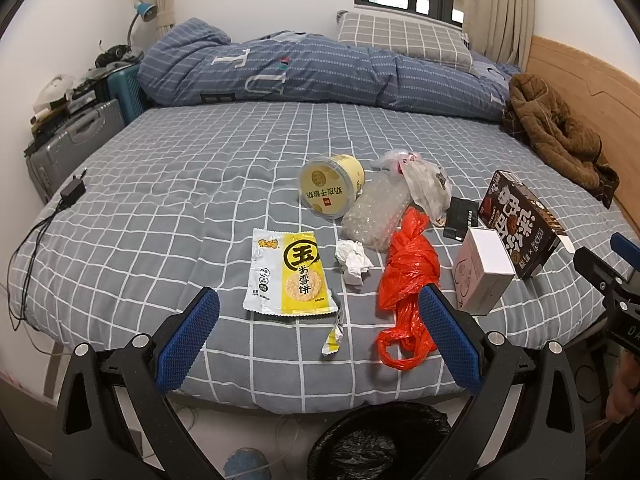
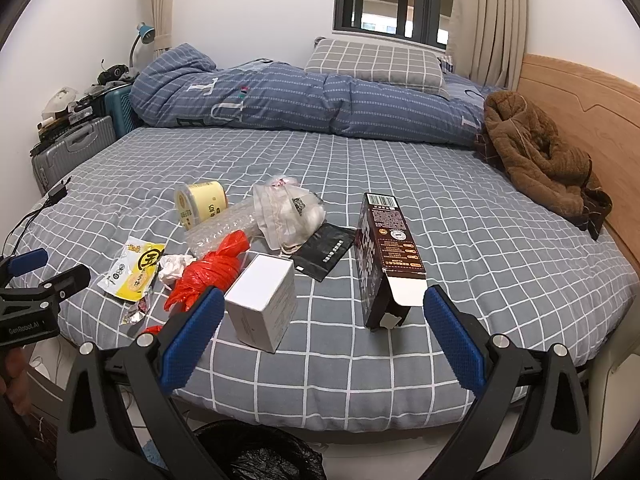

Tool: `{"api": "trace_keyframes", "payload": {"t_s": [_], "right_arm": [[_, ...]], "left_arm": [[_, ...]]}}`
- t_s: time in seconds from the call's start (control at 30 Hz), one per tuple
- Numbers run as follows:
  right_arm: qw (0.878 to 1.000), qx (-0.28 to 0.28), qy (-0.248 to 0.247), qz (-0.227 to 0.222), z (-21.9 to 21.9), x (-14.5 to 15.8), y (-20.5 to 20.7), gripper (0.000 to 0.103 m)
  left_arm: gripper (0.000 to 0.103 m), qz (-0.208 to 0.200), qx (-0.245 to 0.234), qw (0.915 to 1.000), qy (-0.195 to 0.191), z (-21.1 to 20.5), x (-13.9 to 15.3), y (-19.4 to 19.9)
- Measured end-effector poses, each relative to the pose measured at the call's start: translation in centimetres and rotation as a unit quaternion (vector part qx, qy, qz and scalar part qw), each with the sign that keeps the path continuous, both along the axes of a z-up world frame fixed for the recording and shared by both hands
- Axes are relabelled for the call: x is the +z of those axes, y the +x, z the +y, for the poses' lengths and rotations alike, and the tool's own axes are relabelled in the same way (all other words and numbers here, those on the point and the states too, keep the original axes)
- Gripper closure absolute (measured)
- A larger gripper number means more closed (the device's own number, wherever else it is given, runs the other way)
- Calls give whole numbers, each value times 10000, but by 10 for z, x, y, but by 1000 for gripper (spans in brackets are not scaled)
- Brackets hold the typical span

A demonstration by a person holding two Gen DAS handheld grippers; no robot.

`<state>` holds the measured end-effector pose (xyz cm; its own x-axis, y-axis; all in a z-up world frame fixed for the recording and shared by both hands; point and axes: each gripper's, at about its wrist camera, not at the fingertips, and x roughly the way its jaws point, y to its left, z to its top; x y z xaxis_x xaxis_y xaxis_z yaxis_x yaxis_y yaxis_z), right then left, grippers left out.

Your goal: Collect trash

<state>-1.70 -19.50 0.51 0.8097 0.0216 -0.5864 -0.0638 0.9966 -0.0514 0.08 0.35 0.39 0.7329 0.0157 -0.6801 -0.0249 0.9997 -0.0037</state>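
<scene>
Left wrist view
Left claw [image 1: 316, 320]: jaws spread wide, gripping nothing, poised over the bed's near edge.
Bed [image 1: 180, 168]: grey checked sheet; all the trash lies scattered on it, nothing collected yet by the look of it.
Snack wrapper [image 1: 287, 274]: flat, torn open, just ahead of the claw; large "玉" in a ring, smaller characters beneath. Likely the easiest first pick.
Torn strip [image 1: 334, 336]: small scrap near the wrapper's corner.
Tissue wad [image 1: 353, 261]: crumpled, between wrapper and red bag.
Red plastic bag [image 1: 406, 276]: knotted, beside the claw's right finger.
Yellow tub [image 1: 331, 184]: tipped on its side, Chinese label upside down.
Bubble wrap [image 1: 374, 214]: leaning against the tub.
Bin [image 1: 380, 444]: black-lined, on the floor below the bed edge, apparently placed for dropping.

Right wrist view
Right claw [image 2: 324, 328]: jaws wide apart, empty, framing two boxes.
White box [image 2: 264, 300]: near the left finger.
Brown carton [image 2: 386, 256]: upright, end flap open, barcode on top.
Black pouch [image 2: 326, 250]: flat, white print unreadable.
Clear bag [image 2: 286, 210]: crumpled behind.
Left claw body: reads "GenRobot.AI".
</scene>
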Motion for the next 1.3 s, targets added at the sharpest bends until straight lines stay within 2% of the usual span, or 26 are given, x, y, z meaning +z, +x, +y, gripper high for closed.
{"api": "trace_keyframes", "payload": {"t_s": [0.93,1.17,1.3], "right_arm": [[10000,37,0,-3,3,0,1,7],[10000,26,-71,-18,2,0,2,7],[9999,-119,-122,13,-9,-3,16,7]], "left_arm": [[6,8,-12,10000,17,-2,1,-1],[6,30,-85,9999,53,-12,-1,4],[6,134,-187,9997,124,-25,-11,16]]}}
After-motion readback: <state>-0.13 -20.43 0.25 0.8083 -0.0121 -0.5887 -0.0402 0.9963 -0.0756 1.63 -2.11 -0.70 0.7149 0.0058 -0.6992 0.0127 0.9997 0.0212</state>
